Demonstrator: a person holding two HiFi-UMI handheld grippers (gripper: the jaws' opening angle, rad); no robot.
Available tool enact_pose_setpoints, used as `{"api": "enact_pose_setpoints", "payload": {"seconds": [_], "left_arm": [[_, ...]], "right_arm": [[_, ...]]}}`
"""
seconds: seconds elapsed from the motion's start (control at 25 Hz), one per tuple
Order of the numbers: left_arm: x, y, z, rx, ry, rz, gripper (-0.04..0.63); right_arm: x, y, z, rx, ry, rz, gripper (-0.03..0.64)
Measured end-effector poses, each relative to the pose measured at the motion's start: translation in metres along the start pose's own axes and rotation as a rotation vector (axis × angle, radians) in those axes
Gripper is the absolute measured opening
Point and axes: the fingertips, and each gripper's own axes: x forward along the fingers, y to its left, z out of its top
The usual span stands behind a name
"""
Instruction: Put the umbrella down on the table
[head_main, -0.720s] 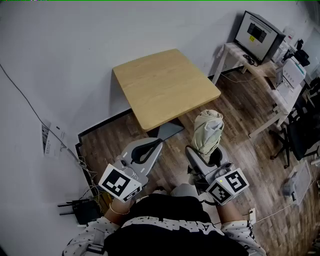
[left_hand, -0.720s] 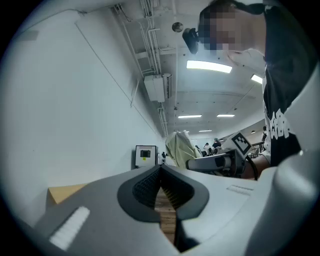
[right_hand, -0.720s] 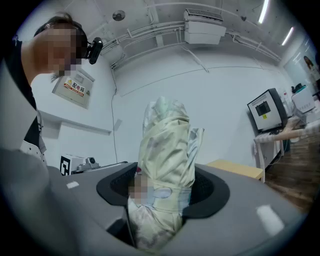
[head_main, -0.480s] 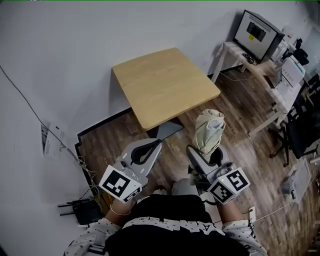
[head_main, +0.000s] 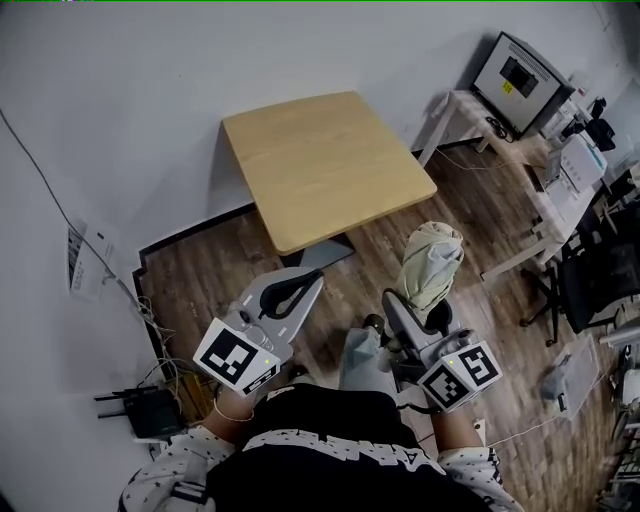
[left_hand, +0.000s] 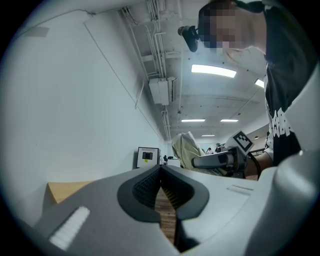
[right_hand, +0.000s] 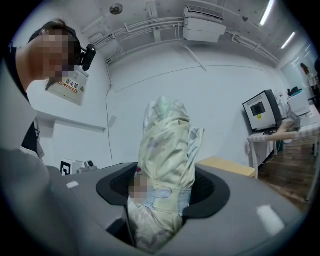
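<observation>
A folded pale cream umbrella (head_main: 432, 262) stands upright in my right gripper (head_main: 420, 305), above the wooden floor to the right of the table. In the right gripper view the umbrella (right_hand: 167, 150) fills the gap between the jaws of the right gripper (right_hand: 165, 187), which are shut on its lower part. My left gripper (head_main: 298, 290) is shut and empty, its tips pointing toward the near edge of the light wooden table (head_main: 320, 160). From the left gripper view, the left gripper (left_hand: 161, 172) shows closed jaws, with the umbrella (left_hand: 186, 149) and the table (left_hand: 62, 190) beyond.
A white desk (head_main: 470, 105) with a monitor (head_main: 520, 72) stands at the far right, and a dark office chair (head_main: 600, 290) is near it. A router (head_main: 140, 408) and cables lie on the floor at the left. Papers (head_main: 85, 262) hang on the white wall.
The head view has swung a little, so the table sits slightly higher and further left. The umbrella stays upright in the right gripper, and the left gripper stays shut.
</observation>
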Motion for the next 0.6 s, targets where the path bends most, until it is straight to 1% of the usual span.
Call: {"api": "enact_pose_setpoints", "payload": {"seconds": [0.2,0.4,0.52,0.6], "left_arm": [[0.011,0.0,-0.008,0.004,0.021,0.006,-0.003],[0.035,0.0,-0.008,0.02,0.046,0.002,-0.003],[0.05,0.006,-0.007,0.029,0.039,0.024,-0.003],[0.063,0.005,-0.009,0.032,0.037,0.021,-0.003]], "right_arm": [[0.007,-0.013,0.003,0.012,-0.007,0.013,0.305],[0.015,-0.038,0.012,0.023,-0.005,0.02,0.305],[0.019,-0.052,0.013,0.034,0.0,0.025,0.305],[0.021,-0.063,0.015,0.04,0.003,0.029,0.305]]}}
